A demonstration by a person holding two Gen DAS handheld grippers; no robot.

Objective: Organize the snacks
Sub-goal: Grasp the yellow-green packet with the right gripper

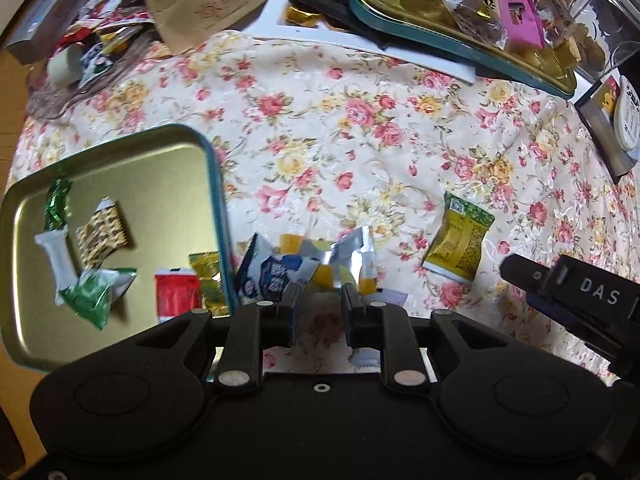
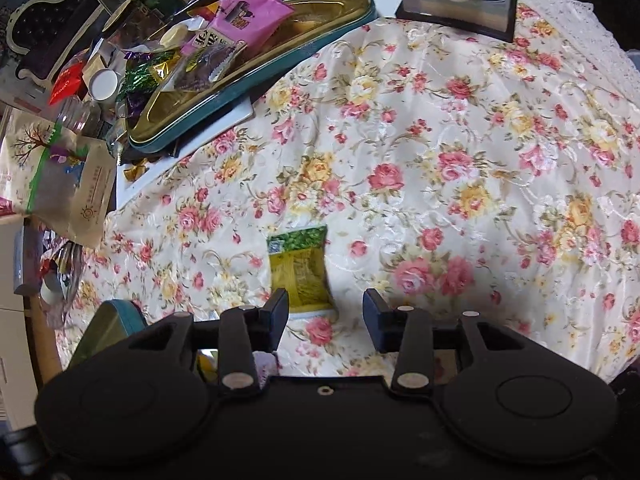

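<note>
**Snack sort: two trays, one stray packet**

Left gripper over a small pile of wrappers on the floral tablecloth, just beside the near tray. Fingers narrowly apart; a blue-white wrapper sits at one finger, but blur hides whether the pads pinch it. Pile count unclear, roughly four.

Near tray holds about six wrapped snacks: two green, one white, one patterned brown, one red, one yellow.

Right gripper fingers spread, nothing between them, one yellow-green packet lying flat on the cloth just ahead.

Far tray heaped with snacks, count not readable.
</note>
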